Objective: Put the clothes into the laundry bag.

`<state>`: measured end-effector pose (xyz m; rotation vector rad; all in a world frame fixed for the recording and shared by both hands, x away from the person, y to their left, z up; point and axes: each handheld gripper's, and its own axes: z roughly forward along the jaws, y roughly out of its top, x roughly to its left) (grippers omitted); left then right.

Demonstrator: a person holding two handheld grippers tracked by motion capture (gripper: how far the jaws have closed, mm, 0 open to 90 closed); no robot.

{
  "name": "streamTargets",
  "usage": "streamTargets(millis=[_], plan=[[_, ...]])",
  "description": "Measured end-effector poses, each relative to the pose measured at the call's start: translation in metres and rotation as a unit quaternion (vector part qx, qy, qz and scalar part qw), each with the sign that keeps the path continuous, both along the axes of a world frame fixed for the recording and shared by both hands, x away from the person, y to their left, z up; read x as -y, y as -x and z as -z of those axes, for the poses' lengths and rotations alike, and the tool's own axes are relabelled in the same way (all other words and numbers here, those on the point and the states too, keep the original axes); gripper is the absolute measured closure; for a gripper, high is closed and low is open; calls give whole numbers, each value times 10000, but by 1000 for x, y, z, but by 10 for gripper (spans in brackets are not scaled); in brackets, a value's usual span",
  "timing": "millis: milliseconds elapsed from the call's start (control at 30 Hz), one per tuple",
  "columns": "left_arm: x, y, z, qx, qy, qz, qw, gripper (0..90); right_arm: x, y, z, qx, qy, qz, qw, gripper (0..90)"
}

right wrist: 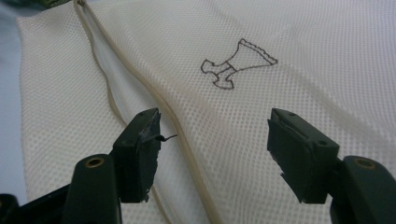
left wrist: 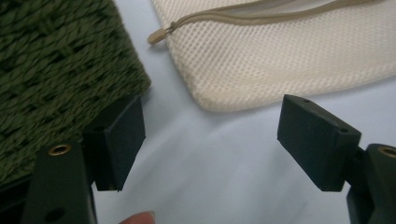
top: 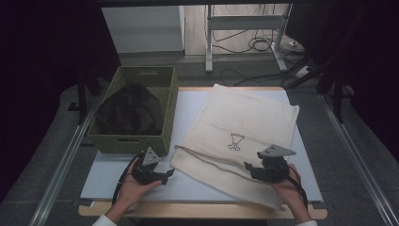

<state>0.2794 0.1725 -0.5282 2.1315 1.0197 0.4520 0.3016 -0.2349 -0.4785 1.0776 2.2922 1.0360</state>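
Gaping hand-held gripper (right wrist: 212,154) over mesh bag (right wrist: 280,56).

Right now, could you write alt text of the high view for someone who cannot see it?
A cream mesh laundry bag lies flat on a pale table, its zipper edge toward a person holding two black grippers. The right gripper hovers open over the bag's near edge; the left gripper is open beside a green woven basket holding dark clothing.
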Motion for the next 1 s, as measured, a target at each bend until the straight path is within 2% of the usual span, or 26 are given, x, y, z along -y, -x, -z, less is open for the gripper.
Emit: streamTargets(millis=[67, 200, 467, 667, 700, 767, 833, 867, 900, 933, 1000], plan=[[-2, 0, 0, 21, 10, -23, 10000, 233, -7, -4, -2, -60, 49, -52, 10000, 371], [-2, 1, -2, 53, 65, -48, 10000, 232, -19, -11, -3, -130, 324, -170, 9992, 376], [2, 0, -2, 73, 62, 49, 9999, 231, -40, -21, -7, -299, 419, -353, 9980, 390], [1, 0, -3, 101, 113, 12, 9999, 233, -58, -34, -16, -375, 338, -409, 9979, 401], [1, 1, -3, 177, 76, 55, 9998, 239, -68, -39, -19, -410, 433, -483, 9971, 404], [1, 3, -4, 252, 84, 81, 9996, 240, -75, -43, -21, -373, 479, -554, 9966, 406], [0, 5, -5, 273, 115, 79, 9995, 239, -78, -45, -18, -346, 265, -521, 9977, 422], [0, 5, -6, 271, 125, 88, 9995, 239, -80, -48, -14, -468, 275, -578, 9969, 420], [0, 5, -5, 268, 113, 88, 9995, 239, -82, -48, -11, -560, 408, -616, 9957, 419], [0, 5, -5, 253, 129, 70, 9996, 239, -83, -48, -8, -538, 507, -620, 9953, 419], [-1, 5, -5, 223, 137, 64, 9996, 239, -83, -48, -4, -613, 517, -641, 9947, 420]])
